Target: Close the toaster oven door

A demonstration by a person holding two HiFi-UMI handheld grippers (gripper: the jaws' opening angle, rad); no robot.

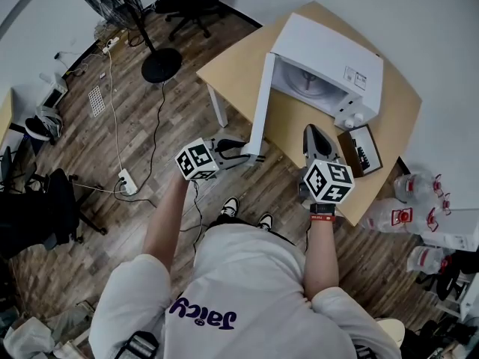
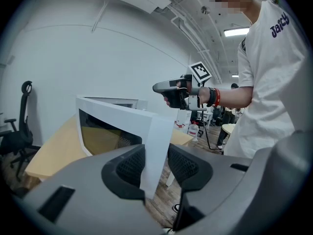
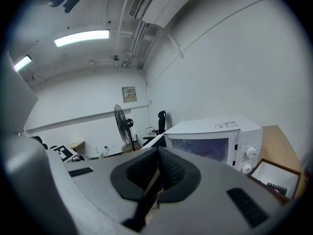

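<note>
A white toaster oven (image 1: 329, 58) stands on a wooden table (image 1: 232, 73). Its door (image 1: 260, 103) is swung open toward me, its free edge past the table's front. My left gripper (image 1: 251, 155) is at that free edge. In the left gripper view the door's (image 2: 117, 126) white edge runs between the two pads, and the left gripper (image 2: 156, 168) is shut on it. My right gripper (image 1: 313, 131) hovers over the table's front in front of the oven, shut and holding nothing. The right gripper view looks past the right gripper (image 3: 157, 153) at the oven's (image 3: 210, 136) front and knobs.
A small framed box (image 1: 363, 149) lies on the table right of the right gripper. Water bottles (image 1: 419, 193) lie on the floor at the right. A standing fan's base (image 1: 161, 62), an office chair (image 1: 191, 2) and a power strip (image 1: 126, 182) with cables are at the left.
</note>
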